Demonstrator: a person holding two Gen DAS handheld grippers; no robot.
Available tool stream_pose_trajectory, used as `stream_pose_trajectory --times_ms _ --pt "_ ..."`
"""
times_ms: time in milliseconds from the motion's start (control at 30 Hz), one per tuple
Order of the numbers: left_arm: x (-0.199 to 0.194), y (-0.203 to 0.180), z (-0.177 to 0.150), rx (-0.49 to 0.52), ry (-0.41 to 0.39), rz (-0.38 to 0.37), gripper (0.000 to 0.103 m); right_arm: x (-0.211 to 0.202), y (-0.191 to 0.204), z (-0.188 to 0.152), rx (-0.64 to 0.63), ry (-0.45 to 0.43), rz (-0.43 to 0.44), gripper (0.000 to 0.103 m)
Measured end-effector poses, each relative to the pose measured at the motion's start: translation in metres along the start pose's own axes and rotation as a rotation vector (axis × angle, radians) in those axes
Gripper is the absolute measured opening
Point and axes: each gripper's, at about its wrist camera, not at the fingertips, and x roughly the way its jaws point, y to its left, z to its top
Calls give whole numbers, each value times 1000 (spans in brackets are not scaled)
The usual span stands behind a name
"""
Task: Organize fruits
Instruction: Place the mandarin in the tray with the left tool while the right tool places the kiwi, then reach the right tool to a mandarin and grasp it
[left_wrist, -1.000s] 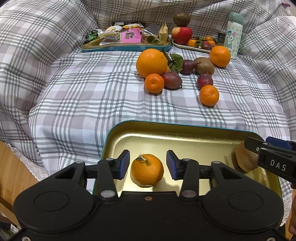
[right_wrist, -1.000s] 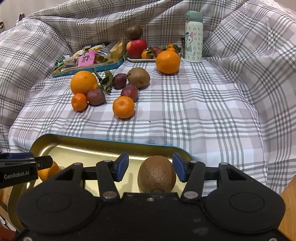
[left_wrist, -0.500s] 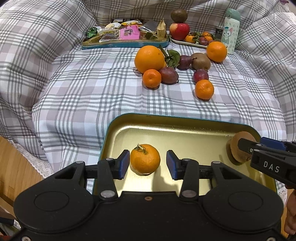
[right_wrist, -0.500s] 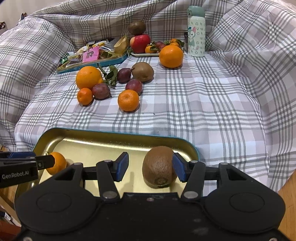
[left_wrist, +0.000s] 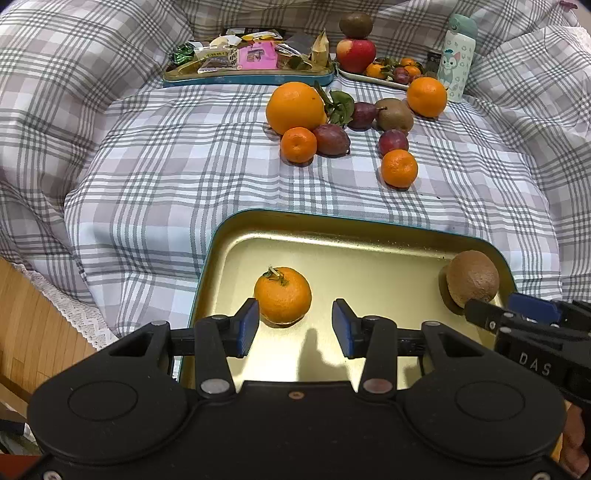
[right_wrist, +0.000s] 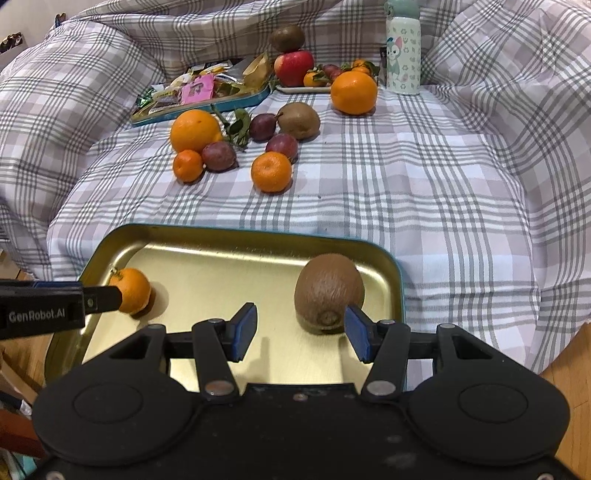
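Observation:
A gold tray with a teal rim (left_wrist: 332, 221) (right_wrist: 221, 232) lies on the plaid cloth near me. A small tangerine (left_wrist: 282, 295) (right_wrist: 130, 290) rests on its left side. My left gripper (left_wrist: 295, 328) stands open just behind it, and the fruit sits by the left pad, not between the pads. A brown kiwi (right_wrist: 328, 291) (left_wrist: 472, 282) rests on the tray's right side. My right gripper (right_wrist: 301, 332) is open too, with the kiwi just ahead of its right pad and nothing gripped.
Loose fruit lies further back on the cloth: a big orange (left_wrist: 295, 107), small tangerines, dark plums and a kiwi. Behind them are a snack tin (left_wrist: 247, 62), a plate with an apple (left_wrist: 356, 55) and a bottle (left_wrist: 458, 55). Wooden floor shows at the left.
Both grippers have drawn back from the fruit. The tangerine and the kiwi, which sat between the open jaws before, now lie on the tray ahead of the fingertips.

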Motion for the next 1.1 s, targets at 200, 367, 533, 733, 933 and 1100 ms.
stream_pose_trajectory --times_ms 200,367,533,733,933,1100 --pt "-1 -2 -2 5 18 -3 51 -2 3 -4 -4 20 16 56" --pt "-1 -2 -3 5 33 0 51 -1 4 -5 -5 28 27 56" --pt "-4 -1 -1 6 31 7 51 0 2 -2 1 28 32 56" --pt "-5 1 9 6 12 17 51 3 1 3 9 17 33 56" --pt "-3 2 22 10 -18 18 50 6 1 13 12 -7 38 56" --pt "-1 3 35 11 -46 21 50 10 3 27 9 -28 43 56"
